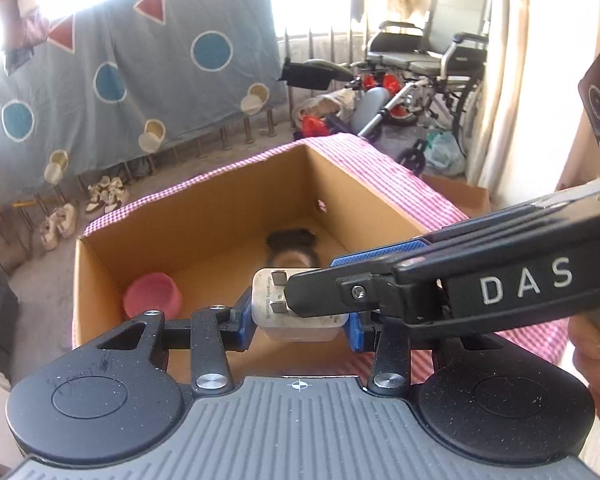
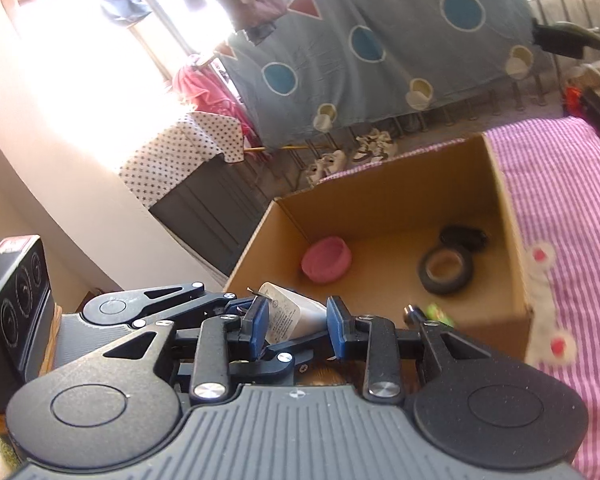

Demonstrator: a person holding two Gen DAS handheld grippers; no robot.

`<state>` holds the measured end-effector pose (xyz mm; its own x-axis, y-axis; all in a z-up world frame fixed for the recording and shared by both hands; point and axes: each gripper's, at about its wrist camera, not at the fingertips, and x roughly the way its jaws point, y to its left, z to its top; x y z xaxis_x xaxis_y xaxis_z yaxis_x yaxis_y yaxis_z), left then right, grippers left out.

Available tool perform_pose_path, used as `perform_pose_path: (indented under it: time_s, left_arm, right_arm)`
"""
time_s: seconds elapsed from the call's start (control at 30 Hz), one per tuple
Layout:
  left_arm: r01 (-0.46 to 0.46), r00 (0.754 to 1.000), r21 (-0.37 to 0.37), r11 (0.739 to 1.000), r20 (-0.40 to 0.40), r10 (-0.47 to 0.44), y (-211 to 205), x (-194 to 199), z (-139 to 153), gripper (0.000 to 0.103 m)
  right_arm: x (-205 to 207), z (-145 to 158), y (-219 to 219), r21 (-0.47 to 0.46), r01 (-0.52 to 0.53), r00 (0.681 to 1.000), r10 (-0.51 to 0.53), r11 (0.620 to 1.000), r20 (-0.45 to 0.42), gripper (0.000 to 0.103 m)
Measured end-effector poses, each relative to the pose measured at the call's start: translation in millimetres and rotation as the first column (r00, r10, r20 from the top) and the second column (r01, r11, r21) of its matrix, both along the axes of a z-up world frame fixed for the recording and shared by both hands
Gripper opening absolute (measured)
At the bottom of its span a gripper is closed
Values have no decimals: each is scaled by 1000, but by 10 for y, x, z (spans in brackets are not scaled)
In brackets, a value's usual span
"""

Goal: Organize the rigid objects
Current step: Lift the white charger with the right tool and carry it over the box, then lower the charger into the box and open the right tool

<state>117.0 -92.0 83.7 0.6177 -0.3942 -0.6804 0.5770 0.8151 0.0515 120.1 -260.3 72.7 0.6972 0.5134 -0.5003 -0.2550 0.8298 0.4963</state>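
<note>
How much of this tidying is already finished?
Done: a pink cup, a tape roll and a black item lie in the cardboard box. In hand: both grippers, left gripper and right gripper, clamp a white plug adapter near the box. Left: dropping it in.

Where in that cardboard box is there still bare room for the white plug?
Bare floor lies between the pink bowl and the tape roll, and along the cardboard box back wall. The right corner is crowded: the tape roll touches a black object.
</note>
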Motion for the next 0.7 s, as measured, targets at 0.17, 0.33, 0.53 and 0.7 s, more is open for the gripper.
perform_pose_path:
  time_s: [0.17,0.33,0.53,0.7]
  left_arm:
    - [-36,993,25,999,-111,39,36,717,20,42]
    - [-118,959,30,993,-256,122,39,1396,-232,42]
    - [-160,929,110,981,-319,188,4,1755,-528,42]
    - [-175,908,117,978,-366,206,-16,1925,-666,42]
  right_arm:
    - [821,52,27,17,-48,995,49,999,-86,35]
    - [1617,-110,89,6,-66,979,66,998,-195,35]
    - [2223,-485,144,9,-82,947,81,997,-311,35]
    - [2439,-676,148,1,-82,932,77,997,-355,34]
